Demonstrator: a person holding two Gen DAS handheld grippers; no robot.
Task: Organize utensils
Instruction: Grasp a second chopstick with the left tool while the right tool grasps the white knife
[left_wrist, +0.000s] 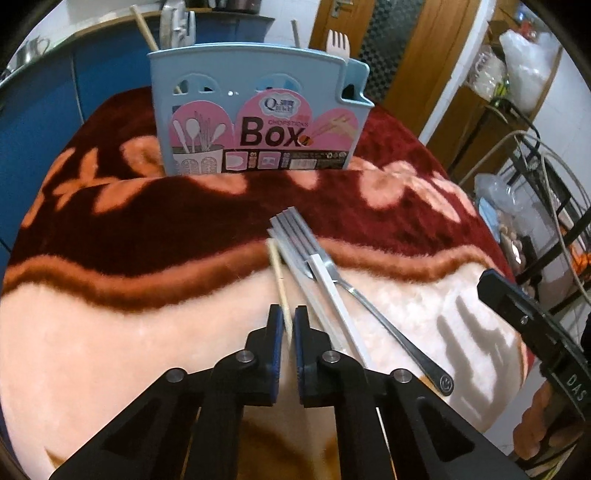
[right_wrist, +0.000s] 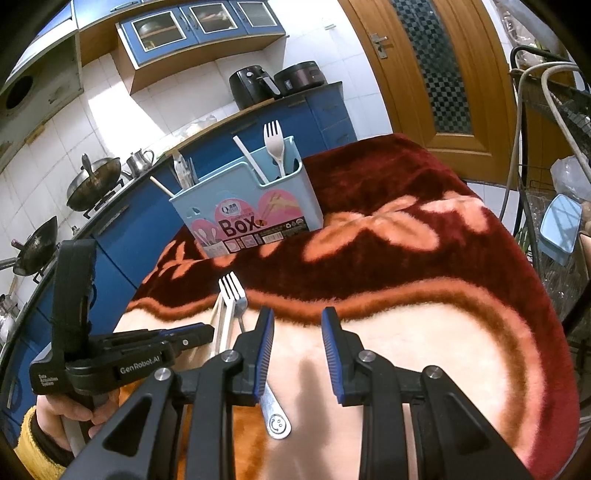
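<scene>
A light blue utensil box with a pink "Box" label stands at the far side of the blanket-covered table; it also shows in the right wrist view holding a white fork and chopsticks. A pile of utensils lies mid-table: a metal fork, white chopsticks and a wooden chopstick. My left gripper is shut on the wooden chopstick near its end. My right gripper is open and empty above the metal fork's handle.
A red and peach flowered blanket covers the table. A blue kitchen counter with woks and pots runs behind on the left. A wooden door and a wire rack stand at the right.
</scene>
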